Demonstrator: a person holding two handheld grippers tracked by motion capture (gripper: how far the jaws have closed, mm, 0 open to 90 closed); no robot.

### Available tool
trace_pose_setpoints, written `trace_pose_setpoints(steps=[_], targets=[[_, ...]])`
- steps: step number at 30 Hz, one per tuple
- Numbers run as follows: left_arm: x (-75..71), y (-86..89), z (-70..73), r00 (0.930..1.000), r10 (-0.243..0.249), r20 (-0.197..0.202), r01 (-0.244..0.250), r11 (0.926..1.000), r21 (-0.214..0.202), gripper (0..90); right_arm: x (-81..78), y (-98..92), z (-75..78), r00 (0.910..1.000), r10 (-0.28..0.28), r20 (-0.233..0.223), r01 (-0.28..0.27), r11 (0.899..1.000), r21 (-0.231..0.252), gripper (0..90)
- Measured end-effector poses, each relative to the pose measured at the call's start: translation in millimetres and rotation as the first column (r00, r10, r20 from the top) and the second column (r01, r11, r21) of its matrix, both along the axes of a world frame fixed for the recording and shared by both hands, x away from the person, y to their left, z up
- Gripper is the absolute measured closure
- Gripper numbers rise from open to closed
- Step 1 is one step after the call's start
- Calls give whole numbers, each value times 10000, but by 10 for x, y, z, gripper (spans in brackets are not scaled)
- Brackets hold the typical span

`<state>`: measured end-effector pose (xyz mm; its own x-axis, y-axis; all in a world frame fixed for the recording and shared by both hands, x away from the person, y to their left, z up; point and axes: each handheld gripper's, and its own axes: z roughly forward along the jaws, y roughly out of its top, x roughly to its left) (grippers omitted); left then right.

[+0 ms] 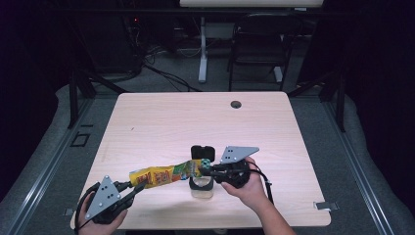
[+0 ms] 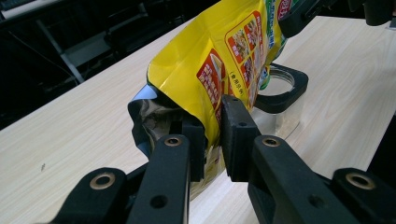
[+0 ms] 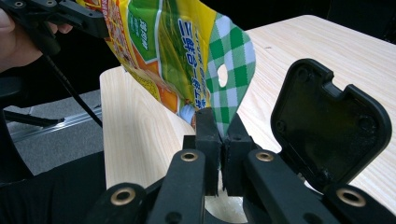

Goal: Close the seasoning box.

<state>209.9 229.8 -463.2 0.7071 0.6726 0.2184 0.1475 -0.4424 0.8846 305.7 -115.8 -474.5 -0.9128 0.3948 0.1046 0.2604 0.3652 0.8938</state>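
Observation:
A yellow snack bag (image 1: pixel 164 175) with a green checked top is stretched level between both grippers, just above the table (image 1: pixel 171 117). My left gripper (image 1: pixel 137 186) is shut on the bag's bottom end (image 2: pixel 219 60), its pads pinching the foil. My right gripper (image 1: pixel 204 171) is shut on the green checked top edge (image 3: pixel 229 88). Below that end stands a clear container (image 1: pixel 201 188) with a black rim (image 2: pixel 285 88); its hinged black lid (image 3: pixel 327 126) stands open behind it. The bag's mouth hangs over the container opening.
A round cable hole (image 1: pixel 236 104) sits near the table's far edge. A dark chair (image 1: pixel 259 44) and a white desk leg (image 1: pixel 202 54) stand on the floor beyond the table. The person's hand (image 3: pixel 11 42) holds the left gripper at the near left corner.

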Motion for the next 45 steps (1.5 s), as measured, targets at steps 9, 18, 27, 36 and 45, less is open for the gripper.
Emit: trace_pose_setpoints(steps=[9,18,27,36,45], targets=[[-22,-17,-2,9998,65,168,-67,10000,70,813,2,-2,-15,10000,17,-9,-17,10000,-20,876],[-27,-35,12,9997,46,255,-49,9999,133,813,2,-16,-25,10000,-21,-38,21,10000,-9,876],[-38,-50,26,9995,44,301,-50,9998,212,813,-2,-27,-31,10000,-32,-62,32,10000,-24,875],[-54,-56,18,9991,40,411,-47,9998,174,813,0,-41,-44,10000,-1,-69,2,9999,103,861],[-78,-86,27,9980,-53,634,38,9997,237,814,7,-64,-48,9999,-60,-89,61,9999,101,841]])
